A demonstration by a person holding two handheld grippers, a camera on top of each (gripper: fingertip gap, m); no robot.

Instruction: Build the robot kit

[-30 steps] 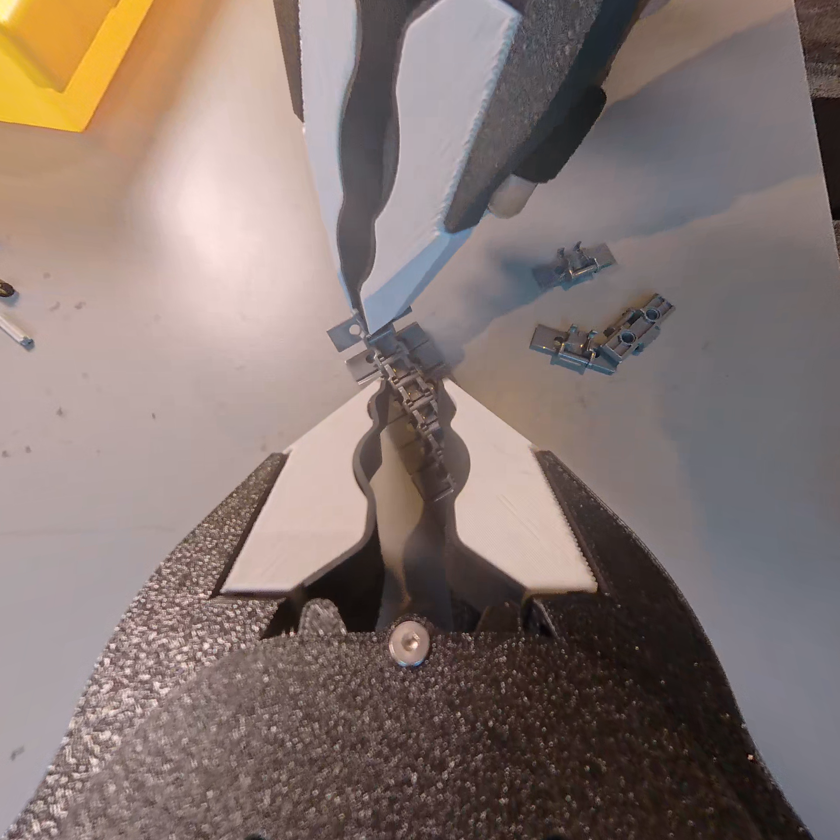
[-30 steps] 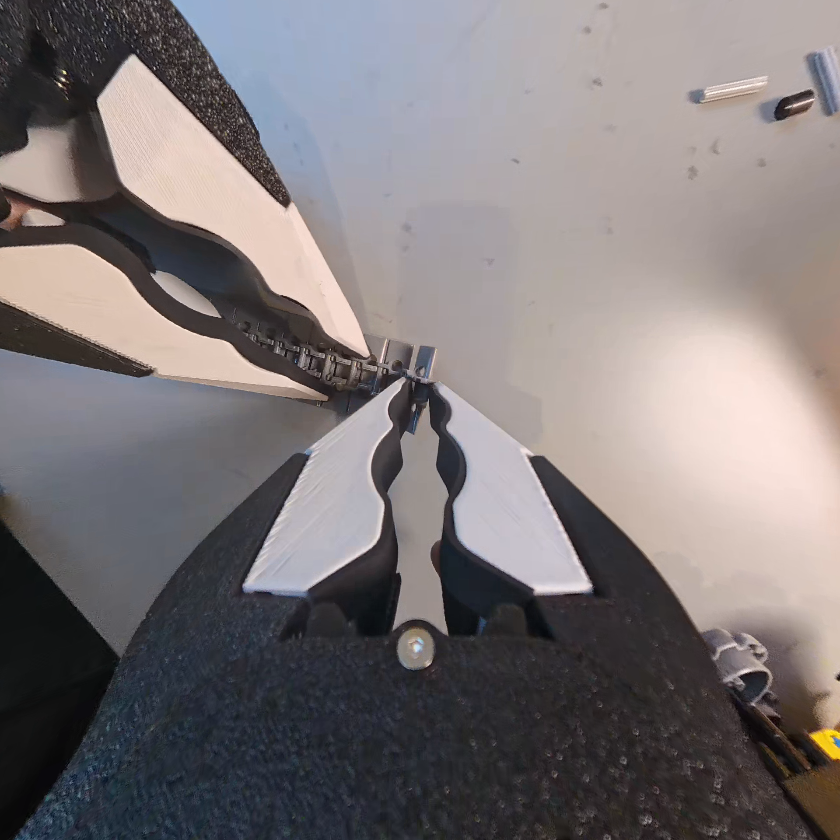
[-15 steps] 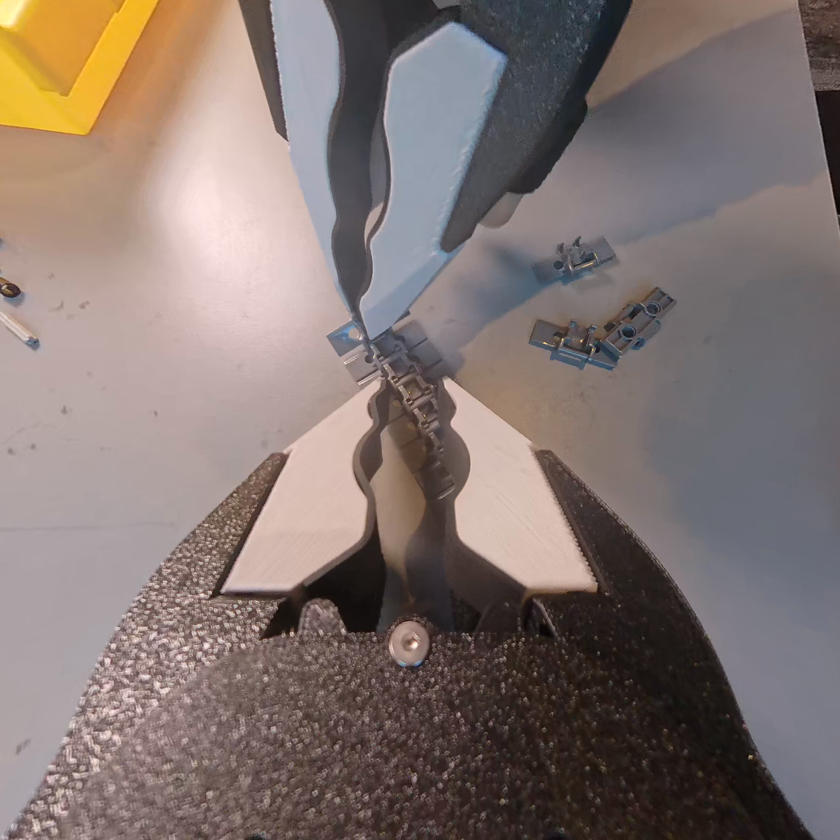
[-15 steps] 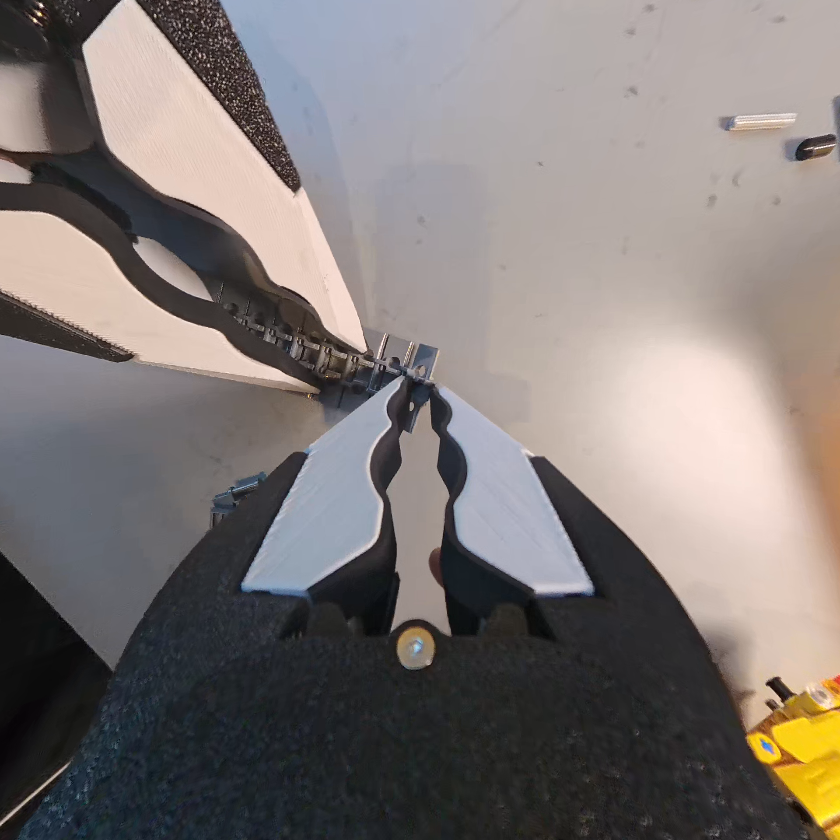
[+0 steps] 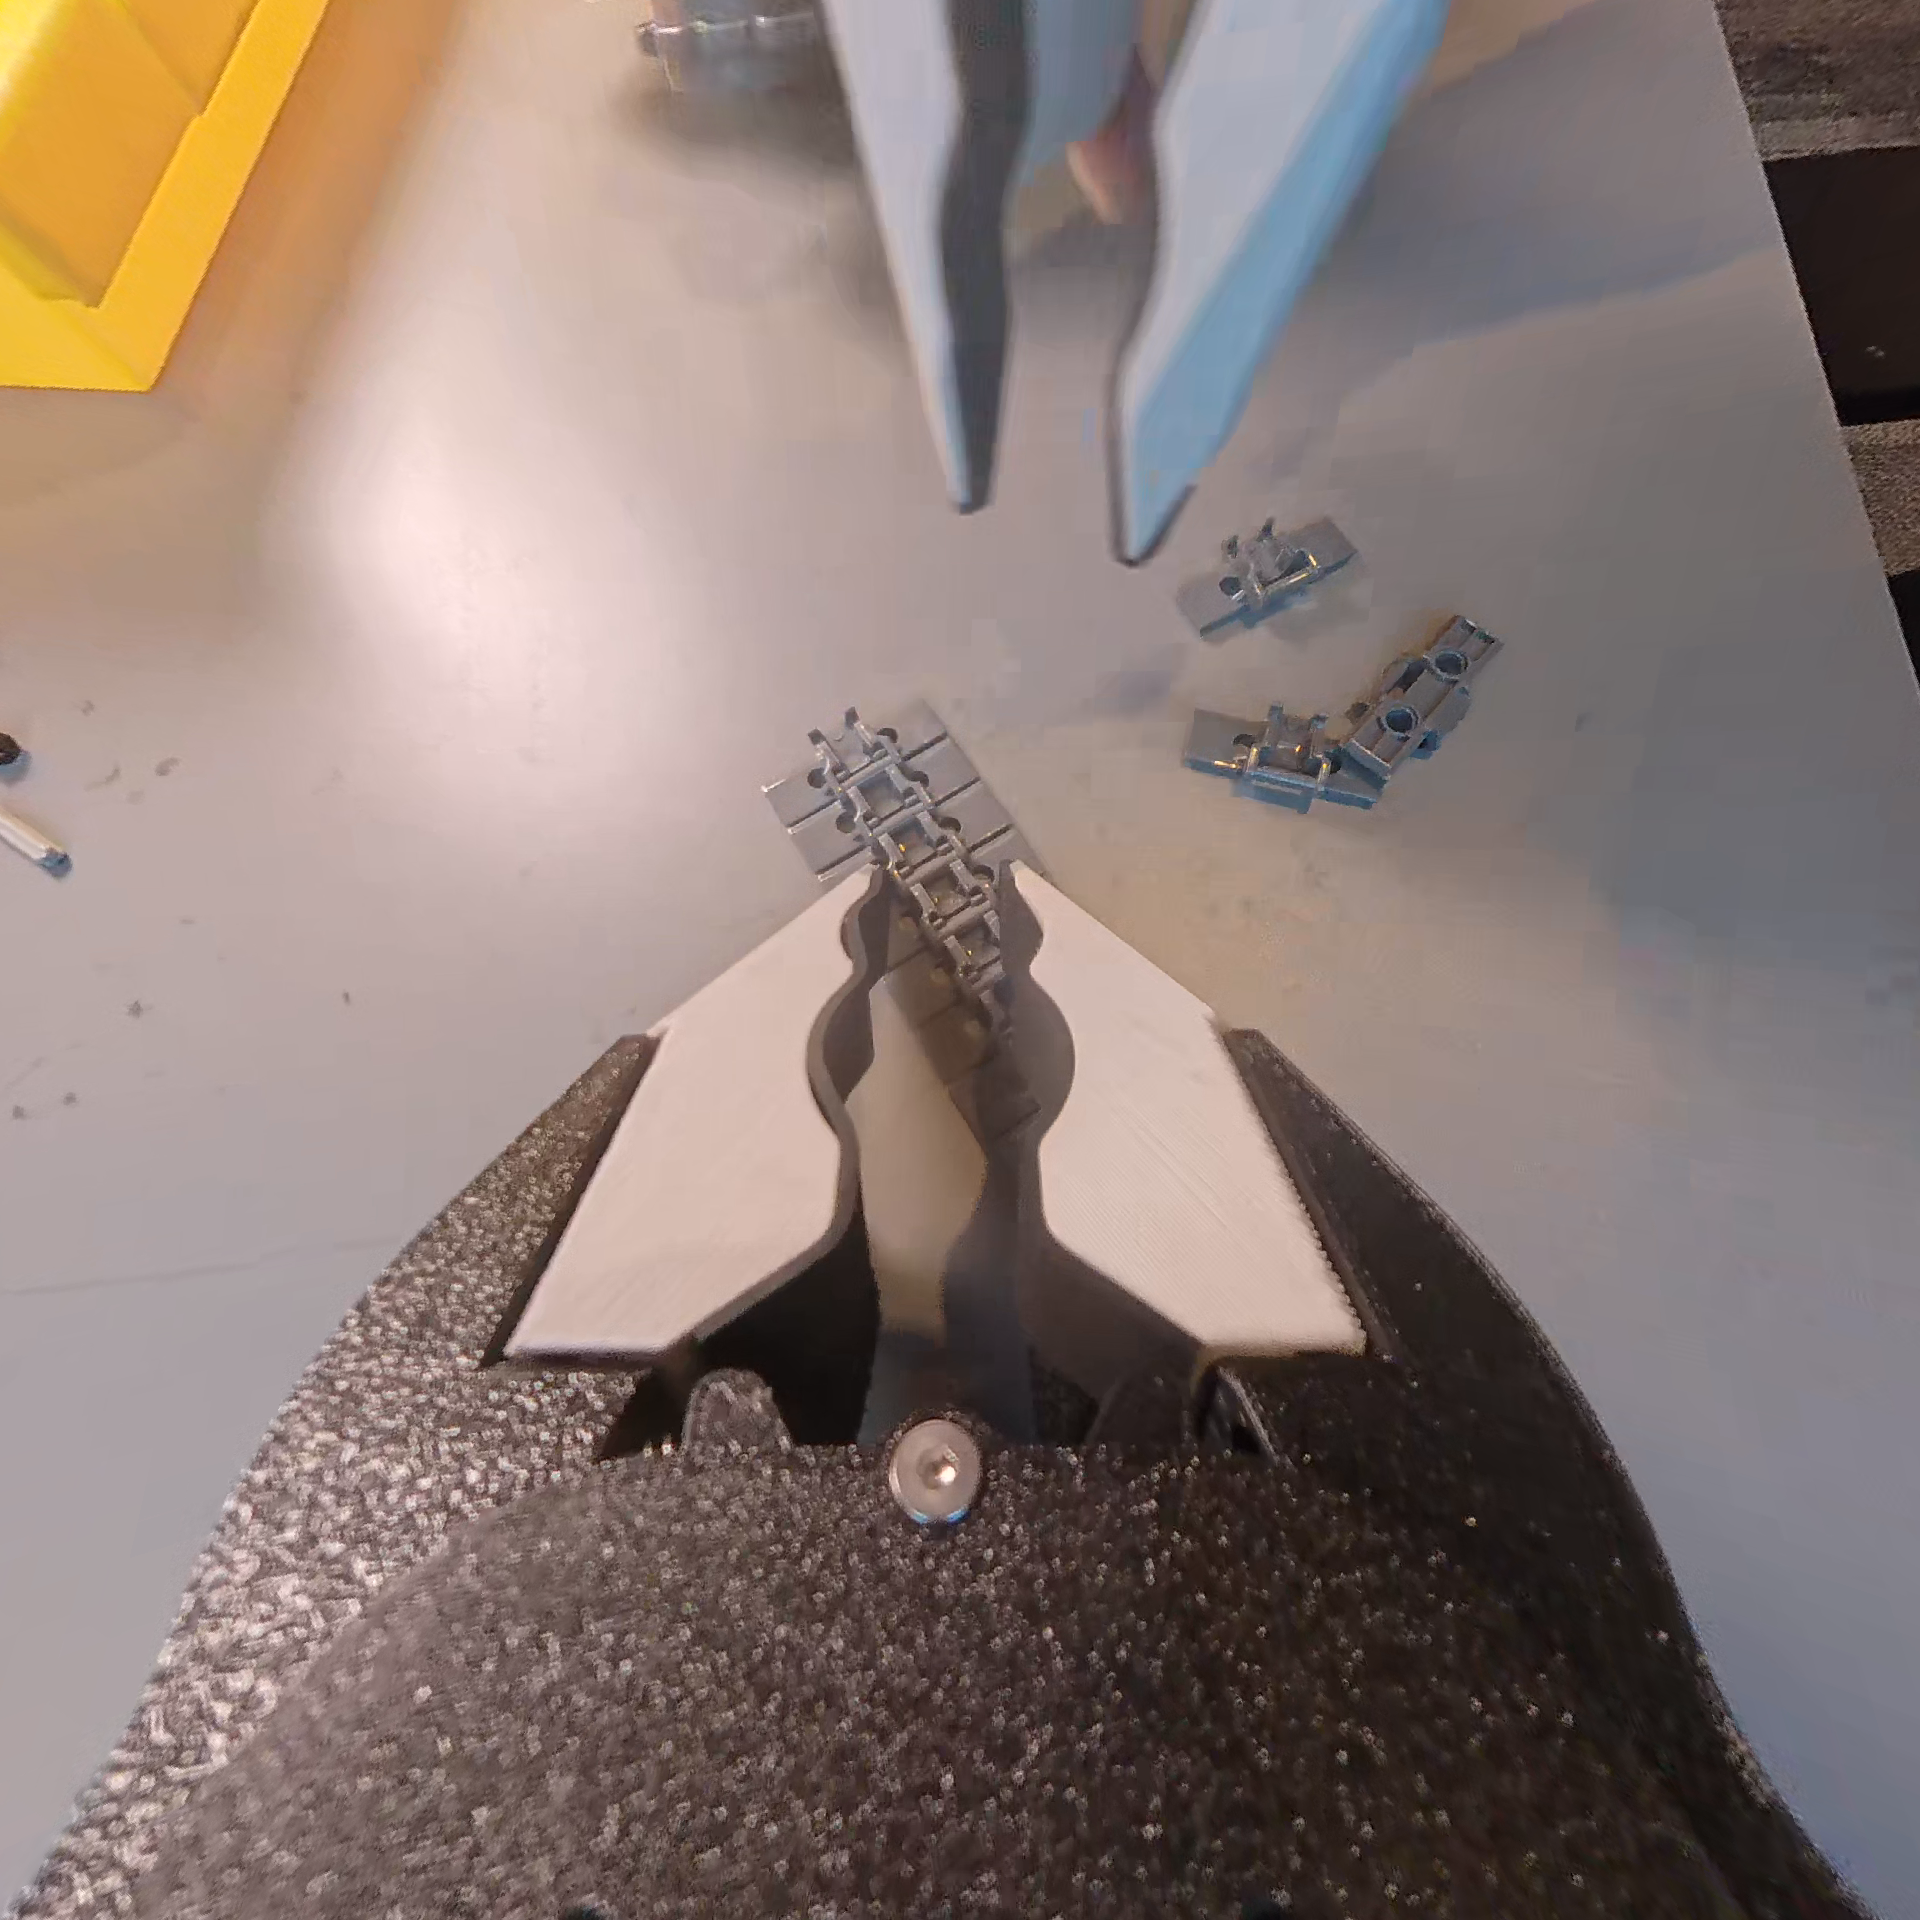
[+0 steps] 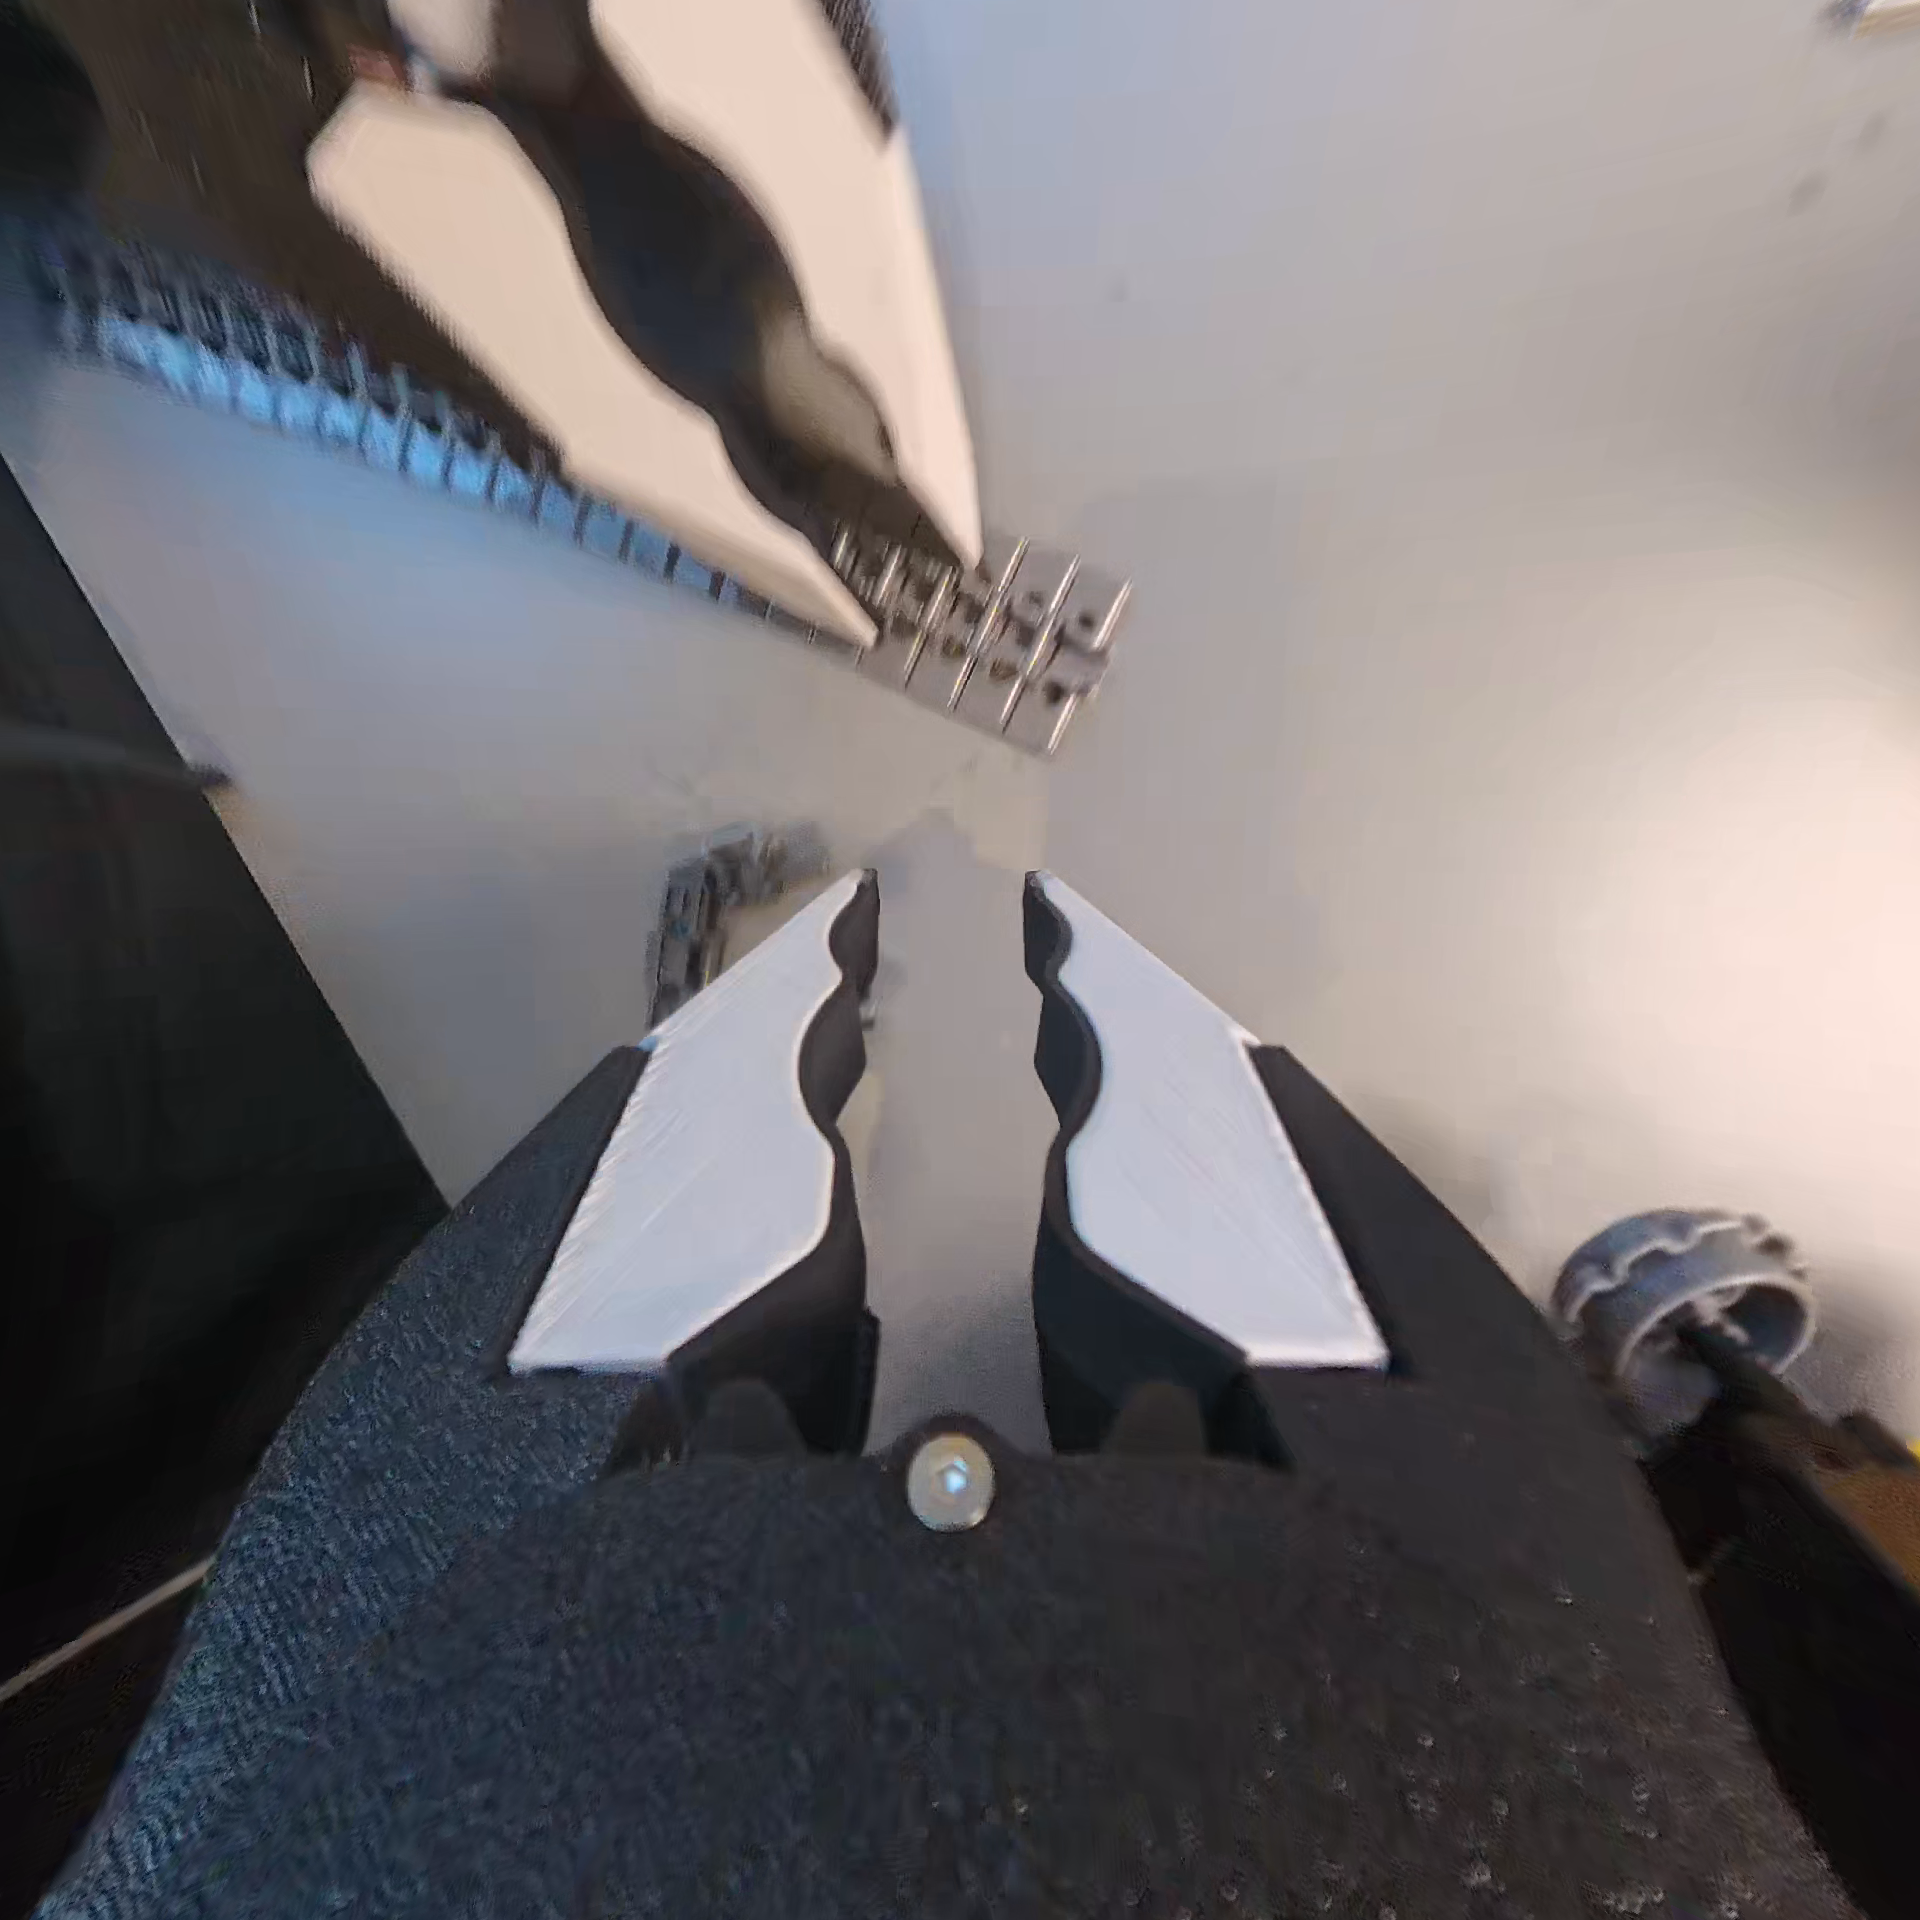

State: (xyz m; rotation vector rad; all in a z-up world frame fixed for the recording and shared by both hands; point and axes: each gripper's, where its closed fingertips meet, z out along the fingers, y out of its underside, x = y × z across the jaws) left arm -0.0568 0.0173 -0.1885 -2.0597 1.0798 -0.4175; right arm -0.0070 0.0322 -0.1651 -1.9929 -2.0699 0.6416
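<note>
Grey table (image 5: 416, 935): left hand-held gripper (image 5: 940, 883) clamps chain (image 5: 914, 821) pointing forward.

No legible writing anywhere.

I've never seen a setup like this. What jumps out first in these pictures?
The left gripper, low in the left wrist view, is shut on a grey plastic link chain stretched over the pale grey table. Beyond it hangs the right gripper, open and empty, beside loose grey links. A yellow bin fills the far left corner.
</note>
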